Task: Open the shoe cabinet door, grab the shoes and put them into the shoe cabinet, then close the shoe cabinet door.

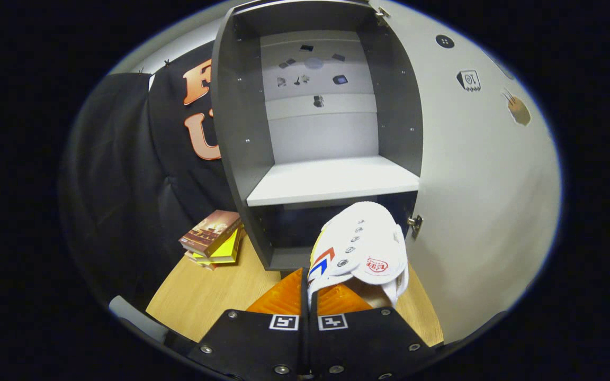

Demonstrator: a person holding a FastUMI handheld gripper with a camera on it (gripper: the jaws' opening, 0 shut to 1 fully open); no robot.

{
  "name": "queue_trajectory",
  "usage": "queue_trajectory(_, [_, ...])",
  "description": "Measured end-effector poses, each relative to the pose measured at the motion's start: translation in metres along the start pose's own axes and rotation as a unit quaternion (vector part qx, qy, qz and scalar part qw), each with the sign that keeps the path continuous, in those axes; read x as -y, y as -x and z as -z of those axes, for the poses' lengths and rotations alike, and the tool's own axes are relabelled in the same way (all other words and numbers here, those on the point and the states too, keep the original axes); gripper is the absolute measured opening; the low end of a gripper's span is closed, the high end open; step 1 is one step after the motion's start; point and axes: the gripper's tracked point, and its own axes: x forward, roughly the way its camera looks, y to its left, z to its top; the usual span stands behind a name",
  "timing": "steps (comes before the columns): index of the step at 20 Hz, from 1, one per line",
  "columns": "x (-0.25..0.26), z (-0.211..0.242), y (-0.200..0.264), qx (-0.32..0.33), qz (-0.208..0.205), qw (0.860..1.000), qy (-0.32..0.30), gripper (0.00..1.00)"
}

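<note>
Door open, our claw clenched on the shoe at the cabinet – stowing and shutting remain for us.

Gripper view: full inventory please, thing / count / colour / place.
shoe cabinet: one, dark grey, door open, standing on the table ahead of the fingers
shelf: one, white, bare, inside the cabinet
cabinet door: one, white, swung open beside the cabinet, small stickers on it
shoe: one, white with red and blue marks, just ahead of the fingers, in front of the lower compartment
books: small stack, brown on yellow, on the table next to the cabinet
table: one, light wood
gripper: one, fingers closed on the shoe's edge
</note>
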Motion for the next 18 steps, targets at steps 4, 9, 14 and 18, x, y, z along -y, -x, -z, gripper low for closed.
queue_trajectory(4, [-0.014, -0.038, 0.001, 0.025, 0.003, 0.999, 0.019, 0.00])
queue_trajectory(9, [-0.018, -0.081, -0.026, 0.040, -0.003, 0.999, 0.035, 0.00])
queue_trajectory(14, [-0.013, -0.117, -0.082, 0.050, -0.003, 0.998, 0.041, 0.00])
queue_trajectory(18, [-0.003, -0.144, -0.127, 0.056, -0.001, 0.997, 0.043, 0.00])
